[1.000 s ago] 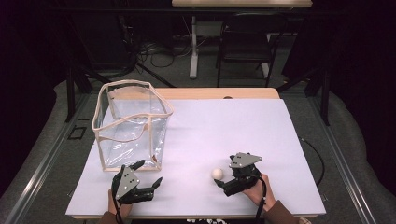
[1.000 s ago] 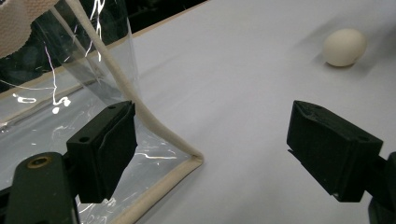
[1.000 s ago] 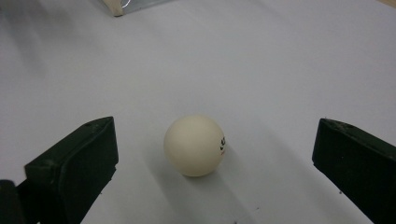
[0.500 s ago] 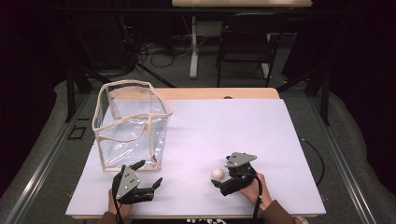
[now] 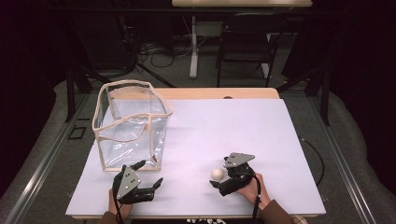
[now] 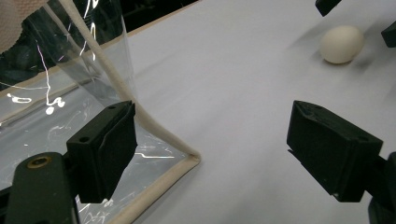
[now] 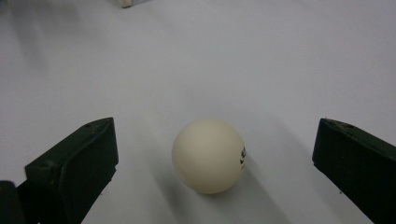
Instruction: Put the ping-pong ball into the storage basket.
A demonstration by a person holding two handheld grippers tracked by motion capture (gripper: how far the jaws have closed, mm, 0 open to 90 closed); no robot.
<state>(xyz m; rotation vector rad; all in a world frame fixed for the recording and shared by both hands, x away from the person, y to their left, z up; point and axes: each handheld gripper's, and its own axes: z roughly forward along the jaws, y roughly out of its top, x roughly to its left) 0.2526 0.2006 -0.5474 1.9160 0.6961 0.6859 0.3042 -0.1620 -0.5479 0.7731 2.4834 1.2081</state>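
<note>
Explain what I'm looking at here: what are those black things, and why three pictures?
A person sits at a table and holds a hand-worked grasping tool in each hand. The high view looks down from above: the left tool lies near a clear bag, the right tool by a small white ball. The other two pictures come from cameras that ride on the tools. The left gripper view looks past its two black jaws, spread wide, at the bag's corner, with the ball farther off. The right gripper view shows its jaws open on either side of the ball, not touching it. Nothing is held yet.
</note>
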